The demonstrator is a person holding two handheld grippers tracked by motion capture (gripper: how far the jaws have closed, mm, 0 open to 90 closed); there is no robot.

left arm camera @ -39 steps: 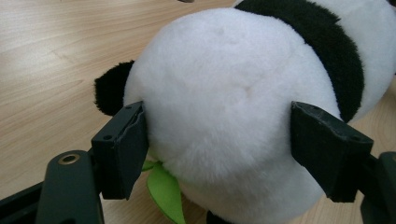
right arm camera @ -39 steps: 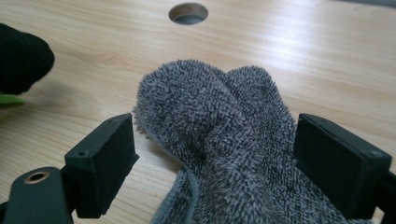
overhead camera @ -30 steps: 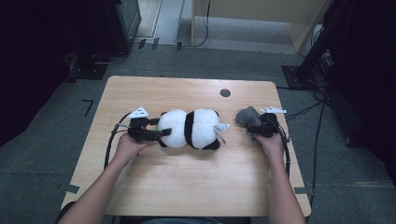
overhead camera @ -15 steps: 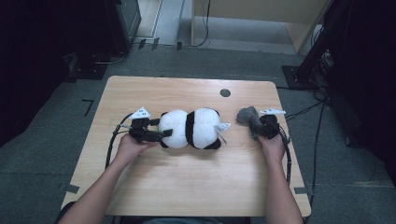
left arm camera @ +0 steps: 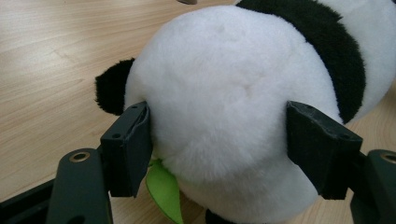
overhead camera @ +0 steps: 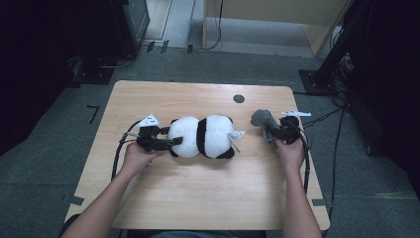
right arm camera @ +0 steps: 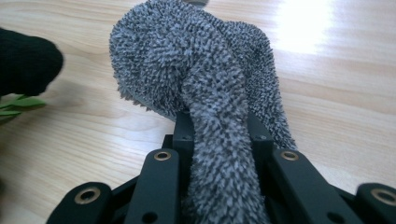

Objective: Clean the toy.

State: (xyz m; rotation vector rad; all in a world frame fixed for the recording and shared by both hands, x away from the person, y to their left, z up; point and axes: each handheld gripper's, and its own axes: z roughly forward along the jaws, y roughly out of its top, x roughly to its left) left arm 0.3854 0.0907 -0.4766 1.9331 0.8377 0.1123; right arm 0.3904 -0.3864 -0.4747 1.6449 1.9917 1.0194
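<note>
A black-and-white panda plush (overhead camera: pixel 203 136) lies on its side in the middle of the wooden table (overhead camera: pixel 198 198). My left gripper (overhead camera: pixel 173 141) has its jaws around the plush's round white end (left arm camera: pixel 224 102). They have just been closing, and both pads (left arm camera: pixel 128 149) now press into the fur. A green leaf (left arm camera: pixel 163 191) pokes out under the plush. To the right, my right gripper (overhead camera: pixel 270 130) has just closed on a fuzzy grey cloth (overhead camera: pixel 261 118). A strand of the cloth (right arm camera: pixel 187 60) is pinched between the jaws (right arm camera: pixel 219 126), and the bunched rest hangs beyond the tips.
A small black round hole (overhead camera: pixel 238 98) sits in the table near the far edge. Cables trail from both grippers across the table. Dark equipment and a wooden cabinet (overhead camera: pixel 277 12) stand on the floor beyond. The panda's black limb (right arm camera: pixel 23 60) lies left of the cloth.
The right gripper's jaws have closed on the grey cloth, and that hand has risen slightly with it. The left hand has stayed in place at the panda.
</note>
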